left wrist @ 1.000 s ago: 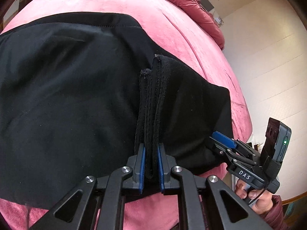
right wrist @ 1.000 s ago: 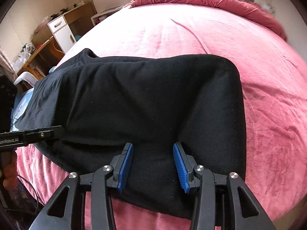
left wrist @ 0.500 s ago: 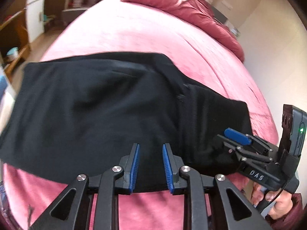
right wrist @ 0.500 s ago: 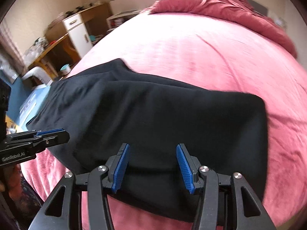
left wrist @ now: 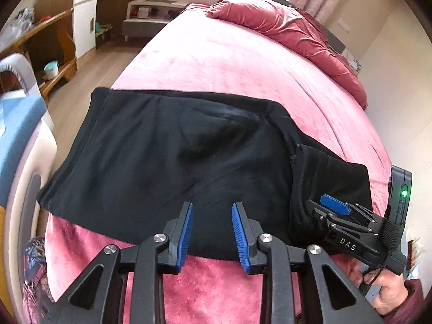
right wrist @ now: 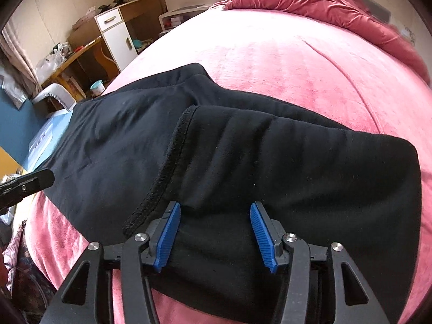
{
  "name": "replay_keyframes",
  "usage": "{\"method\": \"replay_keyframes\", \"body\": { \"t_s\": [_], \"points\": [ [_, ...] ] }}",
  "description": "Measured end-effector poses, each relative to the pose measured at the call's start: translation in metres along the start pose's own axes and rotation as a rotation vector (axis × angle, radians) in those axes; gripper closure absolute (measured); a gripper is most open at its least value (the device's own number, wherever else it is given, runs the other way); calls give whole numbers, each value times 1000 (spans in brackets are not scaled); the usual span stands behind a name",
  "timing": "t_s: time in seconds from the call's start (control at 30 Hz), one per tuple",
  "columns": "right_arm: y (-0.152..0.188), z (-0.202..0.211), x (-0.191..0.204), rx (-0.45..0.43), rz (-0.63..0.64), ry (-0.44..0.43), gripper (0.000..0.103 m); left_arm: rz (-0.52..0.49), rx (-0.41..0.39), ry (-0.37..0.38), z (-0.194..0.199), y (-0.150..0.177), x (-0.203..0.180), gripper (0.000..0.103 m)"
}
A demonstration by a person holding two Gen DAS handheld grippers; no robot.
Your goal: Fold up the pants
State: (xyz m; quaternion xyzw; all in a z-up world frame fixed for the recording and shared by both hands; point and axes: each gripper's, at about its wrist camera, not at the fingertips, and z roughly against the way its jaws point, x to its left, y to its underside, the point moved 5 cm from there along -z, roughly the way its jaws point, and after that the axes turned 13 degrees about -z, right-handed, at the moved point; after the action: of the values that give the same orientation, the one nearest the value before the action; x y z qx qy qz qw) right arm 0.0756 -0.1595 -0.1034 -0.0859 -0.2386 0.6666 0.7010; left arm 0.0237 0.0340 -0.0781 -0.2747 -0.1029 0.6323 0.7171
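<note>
The folded black pants (left wrist: 189, 162) lie lengthwise along the bed's (left wrist: 243, 62) near edge. The left gripper (left wrist: 212, 233), jaws just opened narrowly, and the right gripper (right wrist: 214, 236), jaws wider, both hover empty over that edge.

A pink plush bed (left wrist: 216, 62) fills the view. A crumpled dark-red duvet (left wrist: 283, 27) is heaped at its far right end. Far left, across a wooden floor (left wrist: 89, 81), stand a white cabinet (left wrist: 85, 19) and a wooden desk (left wrist: 40, 43) with a pale teal cup (left wrist: 50, 68) on its lower shelf. A low white shelf unit (left wrist: 151, 10) stands by the far wall.
</note>
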Motion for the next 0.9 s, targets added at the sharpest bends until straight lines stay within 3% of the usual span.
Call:
{"method": "replay_keyframes", "body": {
  "t_s": [0.2, 0.43, 0.6, 0.8, 0.9],
  "points": [
    [5, 1, -1, -22, -8, -5, 46, 143, 52, 53, 3, 12, 27, 73],
    [12, 11, -12, -39, -27, -33, 46, 483, 81, 124, 22, 47, 100, 73],
    [16, 14, -15, -50, -33, -42, 45, 642, 55, 123, 23, 63, 141, 73],
    [15, 15, -17, -47, -31, -43, 45, 760, 25, 125, 10, 64, 167, 73],
    [13, 15, -16, -45, -33, -41, 45, 748, 39, 99, 1, 63, 172, 73]
  ]
}}
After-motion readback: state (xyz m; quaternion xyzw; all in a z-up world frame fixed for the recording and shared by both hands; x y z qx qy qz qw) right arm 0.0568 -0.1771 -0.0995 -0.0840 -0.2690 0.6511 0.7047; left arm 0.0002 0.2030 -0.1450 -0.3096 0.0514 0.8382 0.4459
